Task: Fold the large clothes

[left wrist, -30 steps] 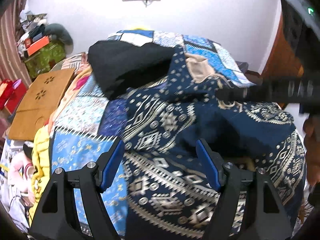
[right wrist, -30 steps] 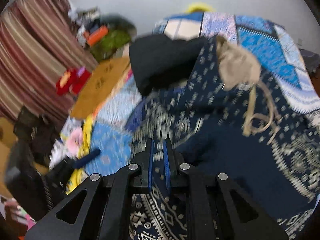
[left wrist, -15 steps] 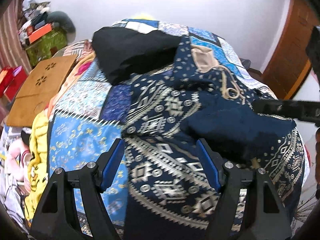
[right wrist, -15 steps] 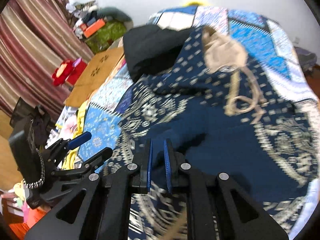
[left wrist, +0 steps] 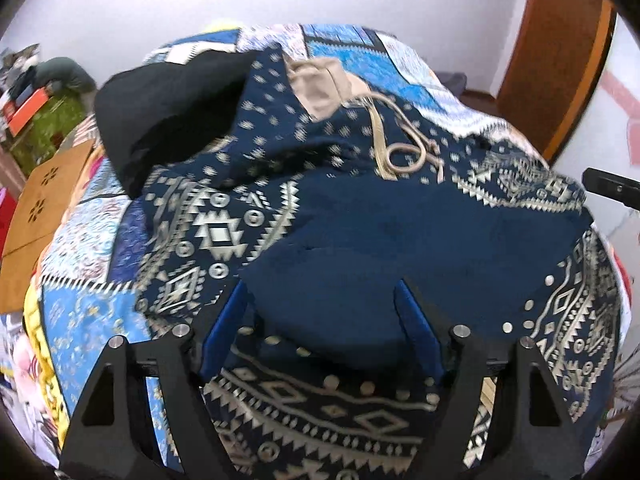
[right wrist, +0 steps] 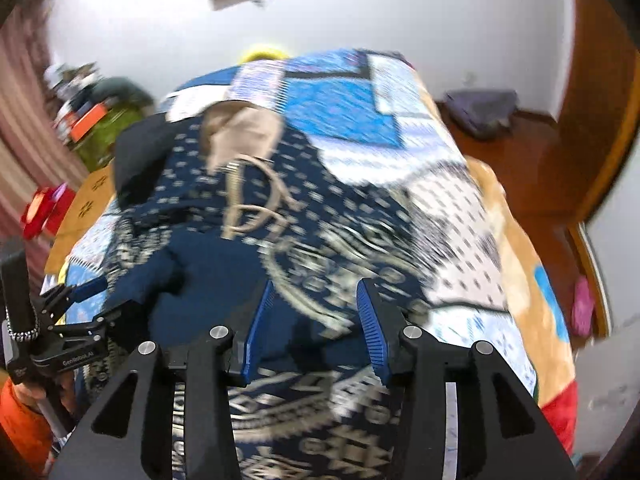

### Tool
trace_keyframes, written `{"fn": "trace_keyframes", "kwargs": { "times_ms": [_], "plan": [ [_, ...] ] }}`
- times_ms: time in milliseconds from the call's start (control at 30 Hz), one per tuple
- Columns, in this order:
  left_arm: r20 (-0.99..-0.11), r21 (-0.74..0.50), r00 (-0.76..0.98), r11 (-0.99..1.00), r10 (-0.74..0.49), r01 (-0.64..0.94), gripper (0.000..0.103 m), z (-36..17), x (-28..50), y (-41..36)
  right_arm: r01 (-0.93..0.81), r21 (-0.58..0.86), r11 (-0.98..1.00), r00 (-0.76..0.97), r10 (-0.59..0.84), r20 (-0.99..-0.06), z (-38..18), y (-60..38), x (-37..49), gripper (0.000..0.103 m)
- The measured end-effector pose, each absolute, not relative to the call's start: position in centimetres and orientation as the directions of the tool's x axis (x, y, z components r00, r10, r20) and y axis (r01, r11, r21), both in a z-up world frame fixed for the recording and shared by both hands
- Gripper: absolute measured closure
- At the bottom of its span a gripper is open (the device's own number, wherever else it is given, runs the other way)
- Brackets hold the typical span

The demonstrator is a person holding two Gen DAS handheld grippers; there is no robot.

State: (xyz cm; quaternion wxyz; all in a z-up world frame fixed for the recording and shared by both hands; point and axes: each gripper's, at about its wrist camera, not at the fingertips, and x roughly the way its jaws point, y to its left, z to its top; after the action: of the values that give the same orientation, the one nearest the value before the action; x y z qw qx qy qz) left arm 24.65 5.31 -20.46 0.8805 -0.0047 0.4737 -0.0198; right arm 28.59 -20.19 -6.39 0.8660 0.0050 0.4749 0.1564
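Two grippers, left (left wrist: 322,304) wide open, right (right wrist: 316,300) just opening and empty, hover over one navy garment (left wrist: 420,224) on the bed (left wrist: 80,304).

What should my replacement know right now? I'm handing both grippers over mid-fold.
Left gripper: open, nothing between its pads, hanging over the plain navy folded-over part of the patterned navy garment.
Right gripper: jaws have just been opening, nothing pinched; it hangs over the garment's right side.
Garment lies spread on the patchwork quilt, beige drawstring and lining up top, a black garment beside it at far left.
Done: one flap looks folded across the middle.
Left: regrip an edge, finish the folds, smooth; then probably the black one.
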Motion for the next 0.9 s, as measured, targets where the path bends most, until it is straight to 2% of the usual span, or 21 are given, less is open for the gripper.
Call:
{"fn": "trace_keyframes", "kwargs": {
  "times_ms": [33, 167, 400, 433, 467, 500, 567, 700, 800, 900],
  "plan": [
    [-0.843, -0.028, 0.536, 0.999, -0.045, 0.04, 0.034, -20.7, 24.9, 5.1, -0.246, 0.164, 0.955, 0.497, 0.269, -0.825, -6.8, -20.8, 28.7, 0.063],
    [-0.865, -0.037, 0.496, 0.995, -0.079, 0.095, 0.034, -20.9, 25.1, 3.9, -0.187, 0.203, 0.961, 0.452, 0.267, -0.851, -9.4, -22.5, 29.0, 0.063],
    [-0.882, 0.079, 0.471, 0.989, 0.01, 0.127, 0.035, -22.3, 25.8, 2.4, -0.207, 0.167, 0.964, 0.497, 0.251, -0.831, -10.2, -22.0, 28.0, 0.062],
    [-0.878, 0.093, 0.478, 0.988, 0.023, 0.122, 0.041, -22.4, 26.1, 2.4, -0.207, 0.167, 0.964, 0.499, 0.251, -0.83, -10.4, -22.1, 28.0, 0.062],
    [-0.872, 0.115, 0.488, 0.987, 0.048, 0.109, 0.053, -22.4, 26.3, 2.5, -0.209, 0.169, 0.963, 0.499, 0.254, -0.828, -10.5, -22.2, 28.0, 0.062],
    [-0.869, 0.127, 0.491, 0.987, 0.062, 0.101, 0.06, -22.3, 26.5, 2.7, -0.212, 0.174, 0.962, 0.499, 0.26, -0.827, -10.5, -22.3, 28.0, 0.062],
    [-0.84, 0.156, 0.533, 0.986, 0.098, 0.064, 0.084, -21.4, 26.9, 3.2, -0.211, 0.193, 0.958, 0.499, 0.275, -0.822, -10.7, -22.8, 28.0, 0.062],
    [-0.732, 0.169, 0.666, 0.985, 0.143, -0.026, 0.087, -17.1, 27.4, 4.7, -0.23, 0.185, 0.956, 0.505, 0.279, -0.817, -10.9, -22.9, 27.7, 0.062],
    [-0.64, 0.086, 0.761, 0.994, 0.109, -0.07, 0.087, -12.3, 26.7, 6.5, -0.239, 0.176, 0.955, 0.504, 0.277, -0.818, -10.8, -22.7, 27.6, 0.061],
    [-0.591, 0.008, 0.804, 0.998, 0.061, -0.069, 0.087, -9.9, 26.0, 8.1, -0.234, 0.189, 0.954, 0.502, 0.285, -0.817, -10.8, -22.8, 27.5, 0.059]
  ]
}}
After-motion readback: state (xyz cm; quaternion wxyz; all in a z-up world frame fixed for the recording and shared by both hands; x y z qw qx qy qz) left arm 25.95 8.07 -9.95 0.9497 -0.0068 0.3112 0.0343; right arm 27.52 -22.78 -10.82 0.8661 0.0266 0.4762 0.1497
